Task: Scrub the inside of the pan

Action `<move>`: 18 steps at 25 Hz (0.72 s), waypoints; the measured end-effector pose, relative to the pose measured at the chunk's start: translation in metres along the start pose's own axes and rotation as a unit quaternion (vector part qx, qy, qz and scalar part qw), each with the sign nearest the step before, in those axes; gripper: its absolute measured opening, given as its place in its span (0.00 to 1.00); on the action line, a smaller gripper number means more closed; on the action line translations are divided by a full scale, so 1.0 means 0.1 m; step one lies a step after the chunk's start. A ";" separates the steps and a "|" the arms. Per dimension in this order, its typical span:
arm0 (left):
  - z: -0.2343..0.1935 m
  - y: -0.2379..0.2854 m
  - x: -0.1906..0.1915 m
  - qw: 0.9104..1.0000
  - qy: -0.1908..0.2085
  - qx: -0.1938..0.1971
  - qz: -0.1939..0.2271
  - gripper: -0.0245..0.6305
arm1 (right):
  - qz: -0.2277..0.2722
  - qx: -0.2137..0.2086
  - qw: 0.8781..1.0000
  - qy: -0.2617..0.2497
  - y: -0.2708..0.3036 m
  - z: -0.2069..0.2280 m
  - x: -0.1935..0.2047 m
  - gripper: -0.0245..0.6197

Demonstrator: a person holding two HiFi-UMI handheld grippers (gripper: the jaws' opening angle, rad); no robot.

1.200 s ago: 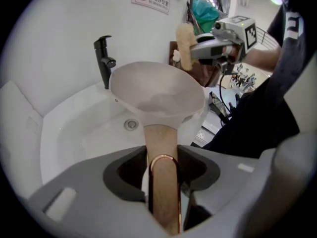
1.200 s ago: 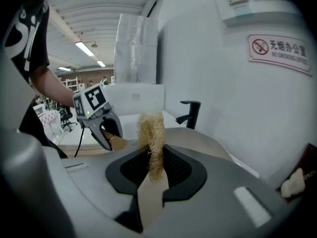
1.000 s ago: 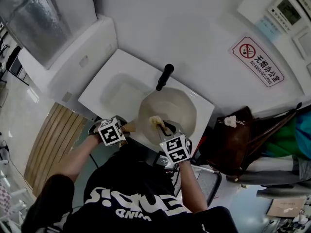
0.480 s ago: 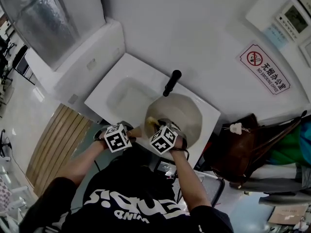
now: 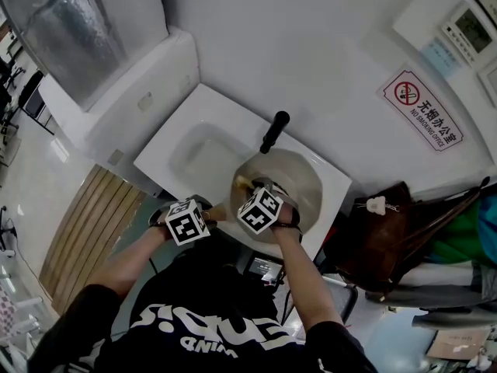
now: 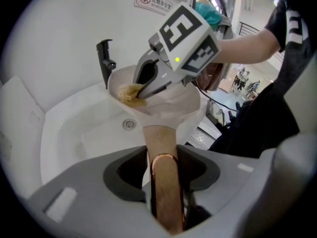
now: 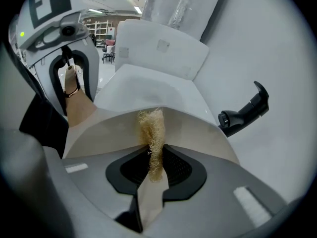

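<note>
Beige round pan (image 5: pixel 307 181) held over white ceramic sink (image 5: pixel 194 150).
Left claw (image 6: pixel 163 170) clamped on copper-coloured pan handle (image 6: pixel 159 140); right claw (image 7: pixel 154 162) pinching tan fibrous scrubber (image 7: pixel 151 130) against pan interior.

White wall (image 5: pixel 311 45) bears a red no-smoking sign (image 5: pixel 422 109).

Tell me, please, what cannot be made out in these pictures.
Pan interior, head view: mostly covered by the right claw and its scrubber.
Left claw grip on the handle, head view: hidden under its marker cube.
Any residue in the pan: too small in every view.
</note>
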State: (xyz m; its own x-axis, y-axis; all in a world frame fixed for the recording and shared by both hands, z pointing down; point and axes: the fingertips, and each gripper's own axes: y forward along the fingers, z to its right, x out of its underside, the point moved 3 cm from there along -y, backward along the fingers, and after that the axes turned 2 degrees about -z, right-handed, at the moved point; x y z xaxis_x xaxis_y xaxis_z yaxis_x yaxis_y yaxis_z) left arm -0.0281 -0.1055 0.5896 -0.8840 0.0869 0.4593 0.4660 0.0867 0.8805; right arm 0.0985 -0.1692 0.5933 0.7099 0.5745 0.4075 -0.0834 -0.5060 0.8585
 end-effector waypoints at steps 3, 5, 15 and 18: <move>0.01 0.00 -0.01 1.000 0.002 0.000 0.001 0.31 | -0.002 0.008 1.000 0.007 0.04 0.19 -0.04 0.15; 0.02 -0.01 -0.01 1.000 0.003 0.000 0.001 0.31 | -0.009 0.013 1.000 0.014 0.08 0.32 -0.04 0.15; 0.01 0.01 0.03 1.000 -0.001 0.000 0.004 0.31 | -0.058 0.062 0.994 0.066 0.24 0.90 0.22 0.15; 0.00 0.01 0.03 1.000 -0.002 0.001 0.006 0.31 | -0.070 0.089 0.990 0.078 0.19 1.14 0.33 0.15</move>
State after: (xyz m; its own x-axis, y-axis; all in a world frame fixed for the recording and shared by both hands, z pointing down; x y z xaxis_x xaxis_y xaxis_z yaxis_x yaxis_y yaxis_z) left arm -0.0305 -0.1047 0.5922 -0.8783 0.0913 0.4693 0.4765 0.0875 0.8748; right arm 0.1996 -0.2329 0.5873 0.5875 0.7329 0.3431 0.1432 -0.5115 0.8473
